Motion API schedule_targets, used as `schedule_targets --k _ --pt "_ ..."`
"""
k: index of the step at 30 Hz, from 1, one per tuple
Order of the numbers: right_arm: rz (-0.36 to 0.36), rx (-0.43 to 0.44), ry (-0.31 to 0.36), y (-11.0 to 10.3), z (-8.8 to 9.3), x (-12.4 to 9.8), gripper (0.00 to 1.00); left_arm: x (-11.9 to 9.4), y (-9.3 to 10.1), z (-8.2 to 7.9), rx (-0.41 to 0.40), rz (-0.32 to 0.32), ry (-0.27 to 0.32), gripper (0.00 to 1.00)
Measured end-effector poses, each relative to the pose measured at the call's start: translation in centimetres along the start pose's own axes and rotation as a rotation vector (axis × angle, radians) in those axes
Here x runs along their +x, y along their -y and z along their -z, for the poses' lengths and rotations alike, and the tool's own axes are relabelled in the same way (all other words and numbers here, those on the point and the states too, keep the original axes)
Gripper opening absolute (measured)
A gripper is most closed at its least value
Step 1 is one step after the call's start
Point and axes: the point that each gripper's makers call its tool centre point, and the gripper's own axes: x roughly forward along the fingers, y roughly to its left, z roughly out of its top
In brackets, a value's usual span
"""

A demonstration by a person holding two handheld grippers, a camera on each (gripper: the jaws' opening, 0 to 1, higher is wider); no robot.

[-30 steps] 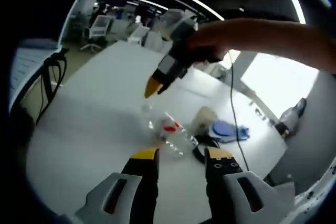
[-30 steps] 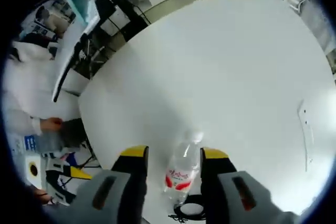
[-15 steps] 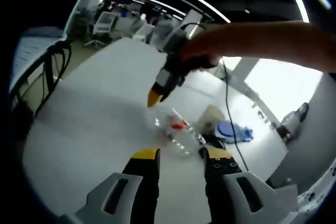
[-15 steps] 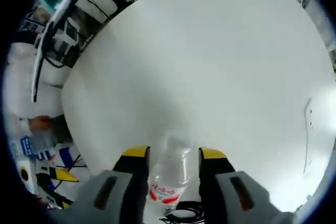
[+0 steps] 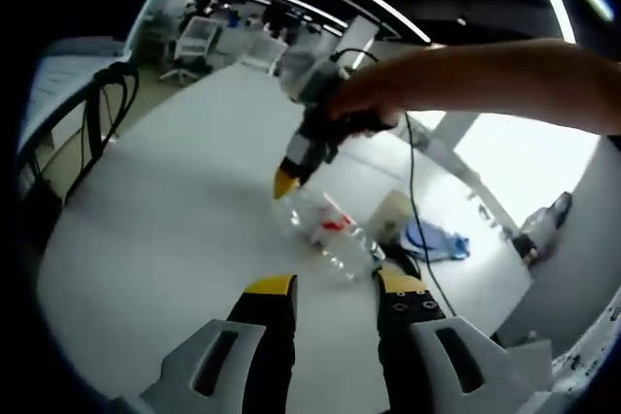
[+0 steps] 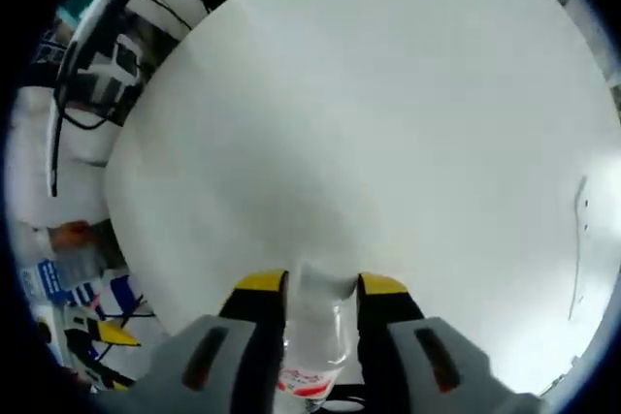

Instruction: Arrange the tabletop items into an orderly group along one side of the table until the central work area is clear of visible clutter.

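Note:
A clear plastic bottle [image 5: 325, 230] with a red label lies on the white table [image 5: 175, 210]. In the left gripper view my right gripper [image 5: 283, 181], held by a hand, comes in from the right and its yellow tips sit at the bottle's far end. In the right gripper view the bottle [image 6: 315, 336] fills the gap of my right gripper [image 6: 320, 285], with both jaws pressed against its sides. My left gripper [image 5: 335, 288] stands open just short of the bottle, with nothing between its fingers.
Behind the bottle lie a beige roll-like thing [image 5: 393, 215], a blue cloth [image 5: 432, 239] and a black cable [image 5: 419, 172]. A black chair frame [image 5: 97, 133] stands off the table's left edge. A cluttered desk [image 6: 68, 269] lies beyond the table's edge.
My right gripper has come down over the bottle and its jaws have narrowed onto it. My left gripper has come slightly closer to the bottle, still open.

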Motion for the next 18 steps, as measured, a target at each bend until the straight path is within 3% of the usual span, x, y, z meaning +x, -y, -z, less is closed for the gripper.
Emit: schedule_targets --k 18 --pt "0.008 0.043 0.033 0.5 1.2 -0.6 0.19 0.9 -0.1 0.4 0.005 0.008 -0.014 0.28"
